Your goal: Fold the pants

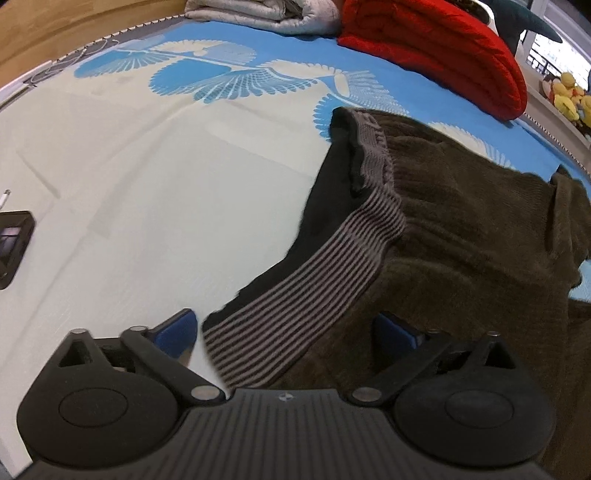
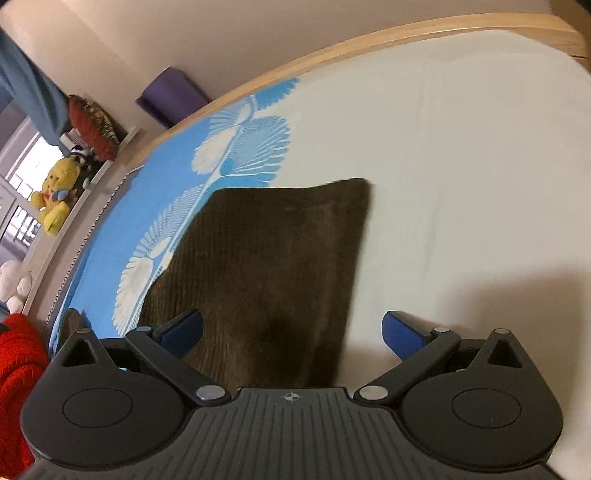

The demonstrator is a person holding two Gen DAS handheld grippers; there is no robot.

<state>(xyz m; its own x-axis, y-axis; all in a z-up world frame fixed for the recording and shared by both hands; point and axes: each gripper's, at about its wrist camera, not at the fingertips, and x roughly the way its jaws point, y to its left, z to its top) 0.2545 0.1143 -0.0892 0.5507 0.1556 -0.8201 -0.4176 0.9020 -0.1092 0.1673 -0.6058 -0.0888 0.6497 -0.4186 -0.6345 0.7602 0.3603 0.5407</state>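
No readable text, label, brand or number shows in either view.

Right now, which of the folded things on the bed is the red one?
The red quilted blanket at the far edge; the pale grey folded blanket beside it and the dark brown pants in front are not red.

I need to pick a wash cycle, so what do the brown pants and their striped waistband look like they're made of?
The brown pants look like soft ribbed fabric, probably corduroy or a chunky knit: fine parallel ridges and a matte, slightly fuzzy surface. The striped waistband seems to be stretchy ribbed knit, likely elasticated: thin grey and dark stripes, gathered fabric beside it. Fibre content cannot be told.
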